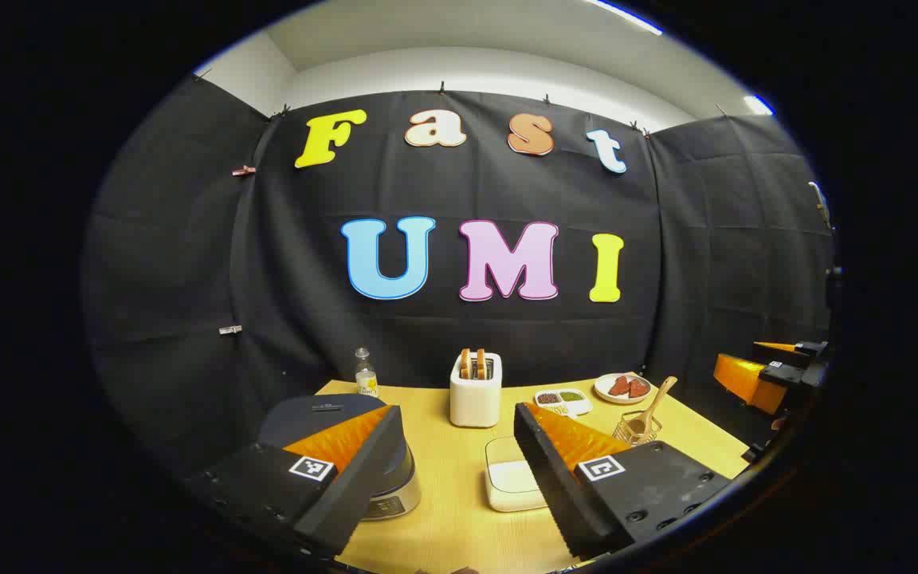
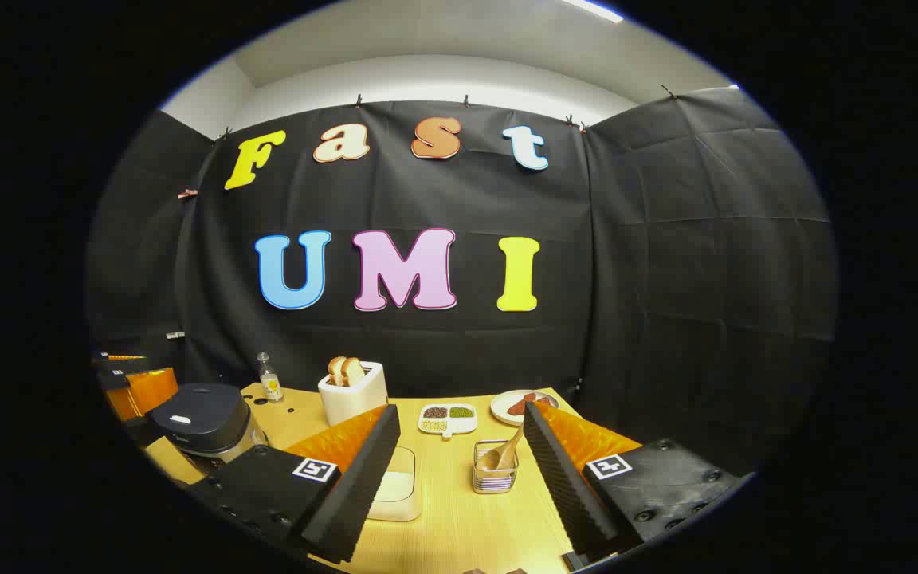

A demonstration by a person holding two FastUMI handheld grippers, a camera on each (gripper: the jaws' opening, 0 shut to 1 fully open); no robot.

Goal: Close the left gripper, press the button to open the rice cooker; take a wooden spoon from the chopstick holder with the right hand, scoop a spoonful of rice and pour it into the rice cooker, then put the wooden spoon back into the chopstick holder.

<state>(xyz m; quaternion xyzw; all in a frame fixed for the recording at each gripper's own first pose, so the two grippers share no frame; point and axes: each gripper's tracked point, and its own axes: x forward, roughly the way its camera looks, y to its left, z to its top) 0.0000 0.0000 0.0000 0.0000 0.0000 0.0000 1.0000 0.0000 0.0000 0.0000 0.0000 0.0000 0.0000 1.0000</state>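
The first step is judged not yet begun: the dark round rice cooker (image 2: 202, 426) is seen lidded on the yellow wooden table (image 2: 459, 510). The left gripper (image 1: 455, 470) is held with jaws wide apart, empty; closing is called for before the button is pressed. The right gripper (image 2: 459, 478) is likewise spread, nothing held, with the wooden spoon (image 2: 500, 456) standing in the wire chopstick holder (image 2: 496, 475) between its fingers.

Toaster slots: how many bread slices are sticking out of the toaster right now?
2. Both slices stand side by side in the top of the white toaster at the back of the table, left slice beside right slice. None seems hidden.
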